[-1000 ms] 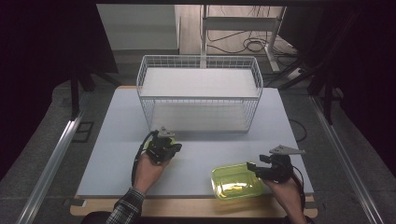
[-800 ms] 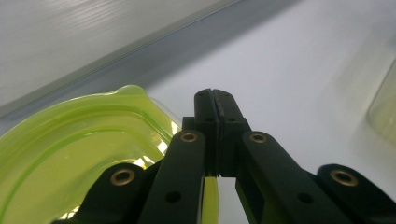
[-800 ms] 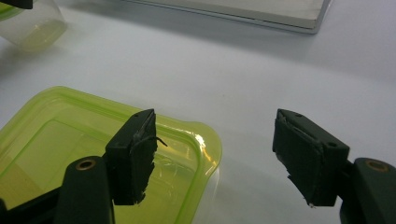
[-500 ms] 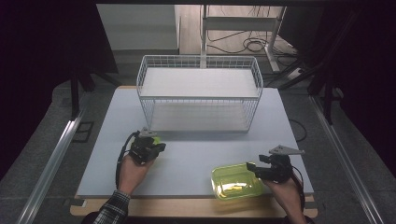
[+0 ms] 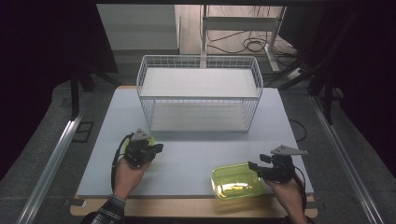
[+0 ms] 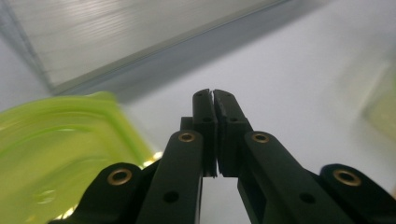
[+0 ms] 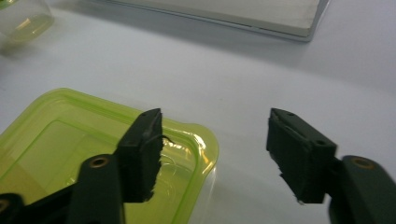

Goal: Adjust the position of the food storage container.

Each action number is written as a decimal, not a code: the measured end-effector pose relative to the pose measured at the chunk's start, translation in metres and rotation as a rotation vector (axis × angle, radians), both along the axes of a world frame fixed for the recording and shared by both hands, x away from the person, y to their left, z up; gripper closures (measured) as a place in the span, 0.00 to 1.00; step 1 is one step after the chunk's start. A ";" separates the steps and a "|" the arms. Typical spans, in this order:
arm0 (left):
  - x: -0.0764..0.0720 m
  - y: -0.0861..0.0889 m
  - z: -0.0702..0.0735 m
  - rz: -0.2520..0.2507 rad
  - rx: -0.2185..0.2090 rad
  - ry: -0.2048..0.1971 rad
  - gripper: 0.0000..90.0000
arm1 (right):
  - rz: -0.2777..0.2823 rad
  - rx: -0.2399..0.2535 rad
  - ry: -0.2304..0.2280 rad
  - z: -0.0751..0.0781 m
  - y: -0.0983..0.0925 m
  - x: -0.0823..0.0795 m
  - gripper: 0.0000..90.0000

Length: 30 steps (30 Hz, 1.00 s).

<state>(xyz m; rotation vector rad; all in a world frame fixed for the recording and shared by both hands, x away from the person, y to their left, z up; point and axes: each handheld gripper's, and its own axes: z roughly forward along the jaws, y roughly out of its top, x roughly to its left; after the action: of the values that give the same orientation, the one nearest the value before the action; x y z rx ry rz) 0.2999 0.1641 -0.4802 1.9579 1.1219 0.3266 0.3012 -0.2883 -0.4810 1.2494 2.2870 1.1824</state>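
Your right gripper [image 5: 255, 166] sits at the lower right of the high view, jaws apart and just closing in, one jaw over the rim of the yellow-green plastic container [image 5: 237, 181] on the tabletop [image 5: 196, 154], not yet pressing it. Your left gripper [image 5: 159, 148], lower left, is clenched on nothing. The wire basket [image 5: 200, 93] stands behind.

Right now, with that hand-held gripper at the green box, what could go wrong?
The right hand-held gripper has just been closing its jaws. Only the rim corner of the green container is between them, and the pads are not pressing on it yet. A hold on that thin, glossy corner could slip or tip the box. The container also sits close to the front edge of the table, so a nudge might push it off.
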 end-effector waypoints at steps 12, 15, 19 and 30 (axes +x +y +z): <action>-0.039 -0.031 -0.022 -0.127 -0.066 0.011 0.98 | 0.028 -0.044 0.018 0.008 -0.015 -0.024 0.91; -0.047 -0.046 -0.029 -0.169 -0.070 0.025 0.98 | 0.013 -0.056 0.038 0.007 -0.020 -0.031 0.98; -0.052 -0.062 -0.035 -0.213 -0.070 0.038 0.99 | -0.004 -0.082 0.047 0.005 -0.024 -0.039 0.99; -0.062 -0.114 -0.046 -0.335 -0.040 0.068 0.99 | 0.002 -0.103 0.152 -0.010 -0.024 -0.059 0.99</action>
<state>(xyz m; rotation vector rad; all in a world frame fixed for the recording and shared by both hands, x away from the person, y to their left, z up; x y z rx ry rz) 0.2383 0.0503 -0.5258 2.0910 0.8143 0.0585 0.2423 -0.3119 -0.4915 1.3401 2.4236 0.9866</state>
